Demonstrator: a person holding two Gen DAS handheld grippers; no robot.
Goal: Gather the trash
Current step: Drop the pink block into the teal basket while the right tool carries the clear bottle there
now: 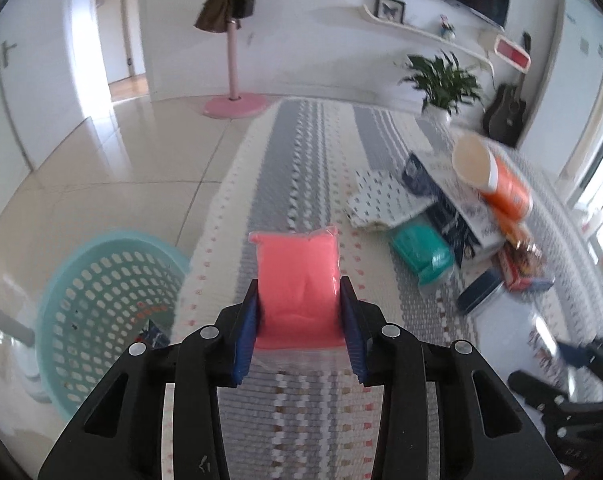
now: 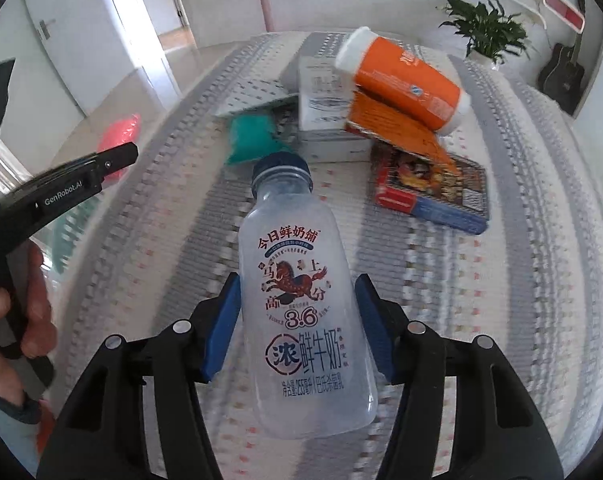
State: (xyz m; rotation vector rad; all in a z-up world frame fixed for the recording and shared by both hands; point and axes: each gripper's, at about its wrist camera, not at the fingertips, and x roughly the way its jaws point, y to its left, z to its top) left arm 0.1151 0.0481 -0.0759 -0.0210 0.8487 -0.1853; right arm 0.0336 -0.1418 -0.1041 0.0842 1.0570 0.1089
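Left gripper: your blue fingers were clamped on both sides of a pink plastic pouch, held clear above the striped rug. Teal perforated basket sat on the tiled floor at lower left of that view, just beside the rug edge; contents inside it too blurred to tell.

Right gripper: your fingers were pressed on the body of an empty translucent milk bottle with dark blue cap, cap end pointing away from the camera, bottle lifted off the rug.

Remaining pile on the rug, ahead of both grippers: orange paper cup lying on its side atop a white box and an orange packet, teal pouch just beside the box, a red-and-blue snack box near it, a dotted white sheet at the far left of the pile.

Your left hand gripped the handle of the left gripper at the left edge of the right wrist view
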